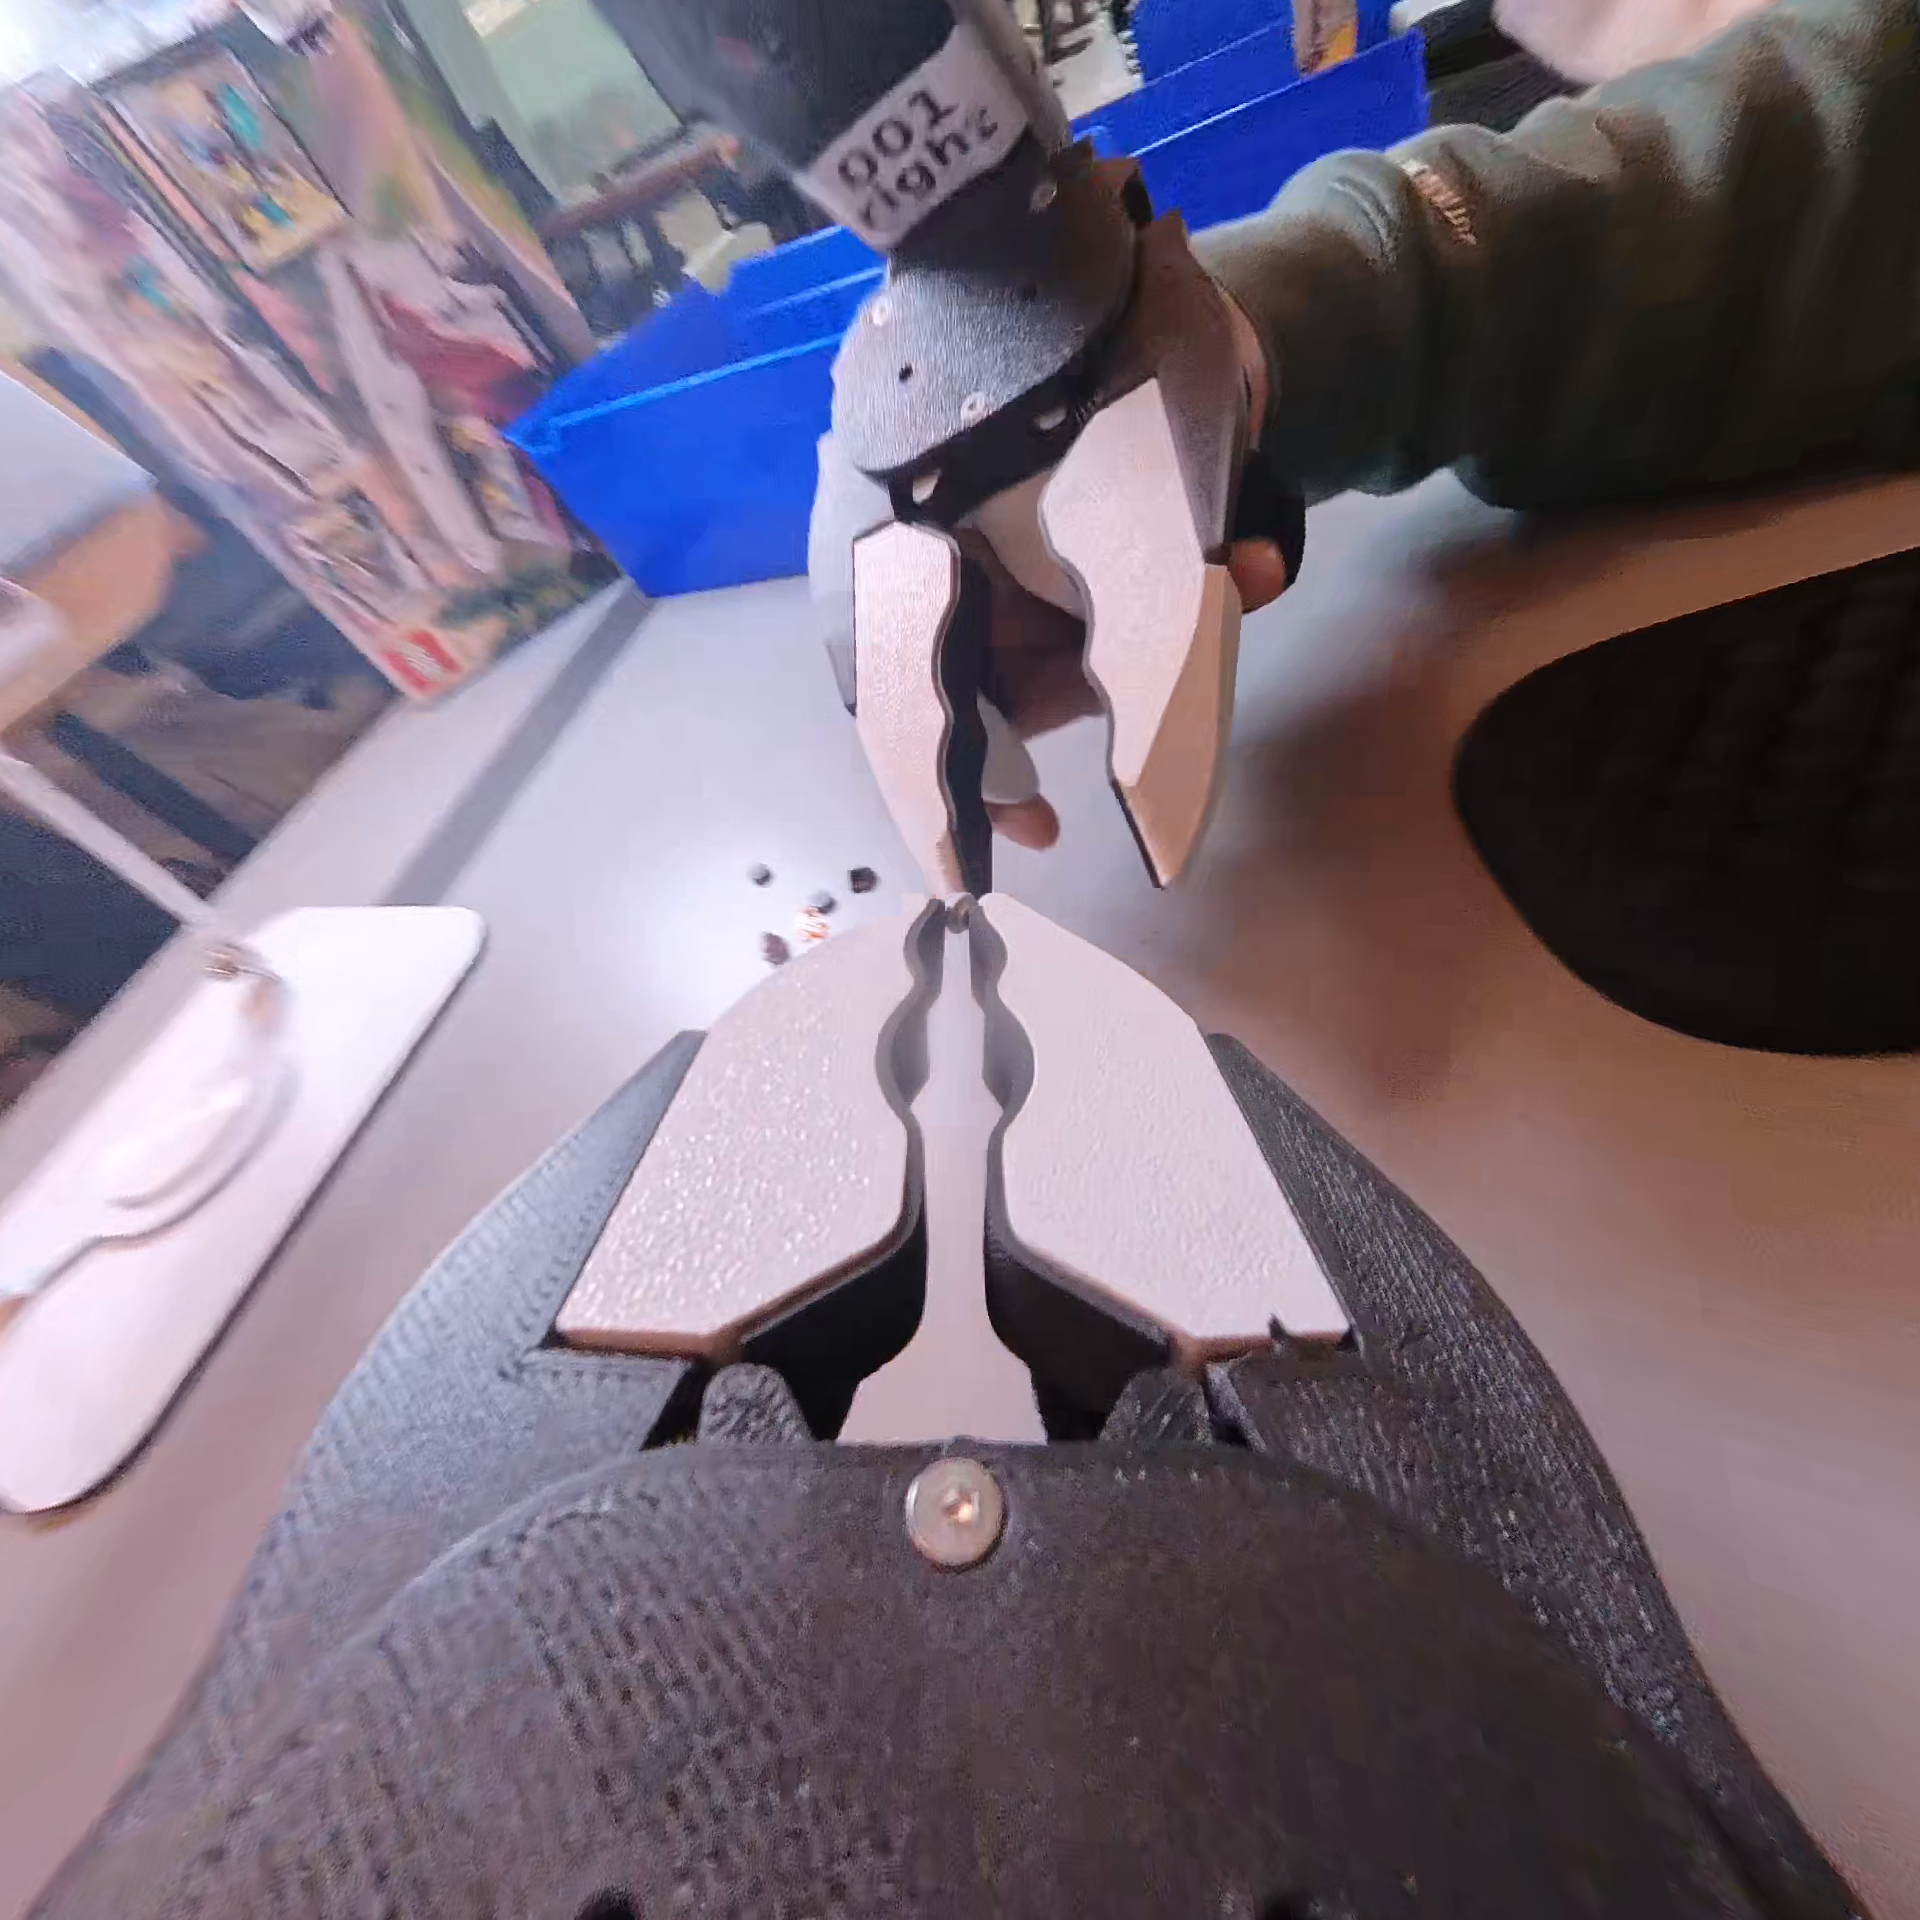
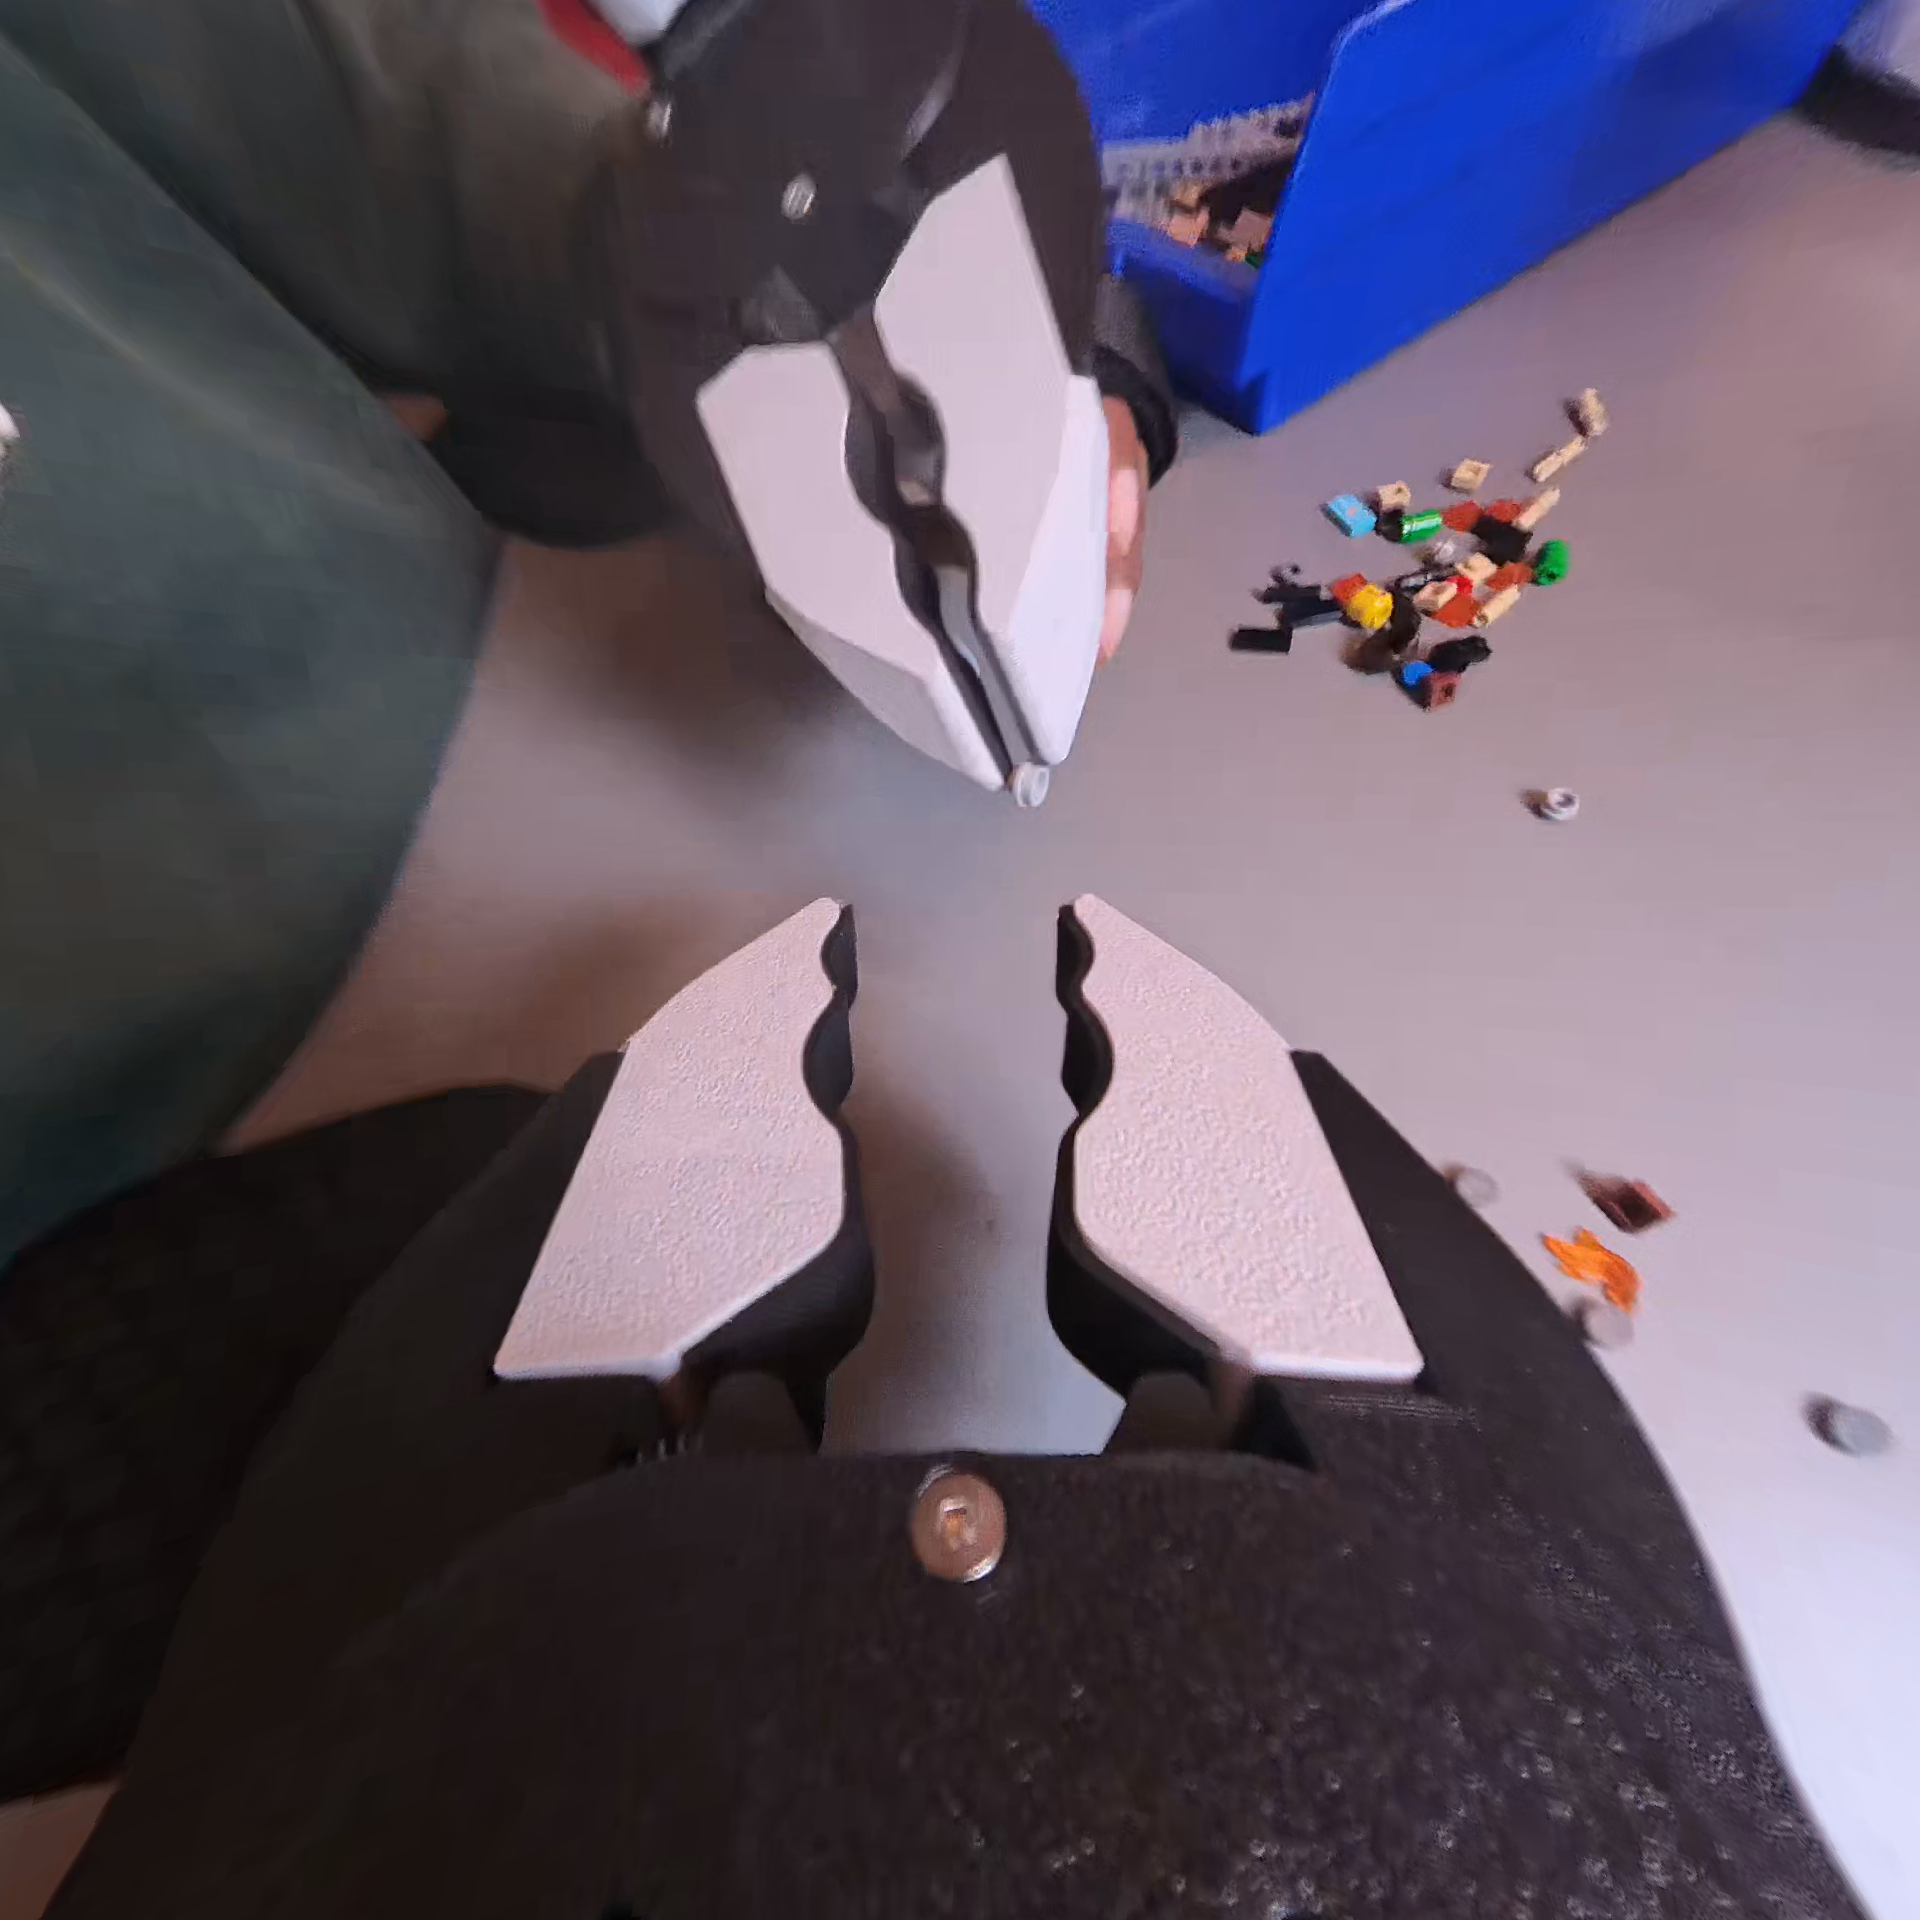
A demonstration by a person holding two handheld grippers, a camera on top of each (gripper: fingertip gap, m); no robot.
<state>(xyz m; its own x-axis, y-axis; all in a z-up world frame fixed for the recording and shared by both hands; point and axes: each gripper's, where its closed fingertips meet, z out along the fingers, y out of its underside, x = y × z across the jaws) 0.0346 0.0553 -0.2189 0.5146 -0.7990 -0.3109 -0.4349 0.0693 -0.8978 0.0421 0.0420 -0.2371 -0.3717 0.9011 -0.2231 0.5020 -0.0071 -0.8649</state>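
Left gripper [image 2: 1023, 774] – pinched small grey round stud [image 2: 1031, 781] | right gripper [image 2: 956, 925] – wide, bare | grey tabletop [image 2: 1195, 883] clear between | brick pile [image 2: 1434, 571] right

Bare bench [image 2: 1299, 935] lies between the two tools. To the right, a heap of small bricks [image 2: 1434, 561] and scattered loose pieces [image 2: 1600, 1247] clutter it; blue bins [image 2: 1455, 208] block the far side, a dark cushion [image 1: 1714, 810] the near.

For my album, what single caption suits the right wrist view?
Open right tongs face the left tongs pinching a small grey round piece above a grey table strewn with colourful toy bricks.
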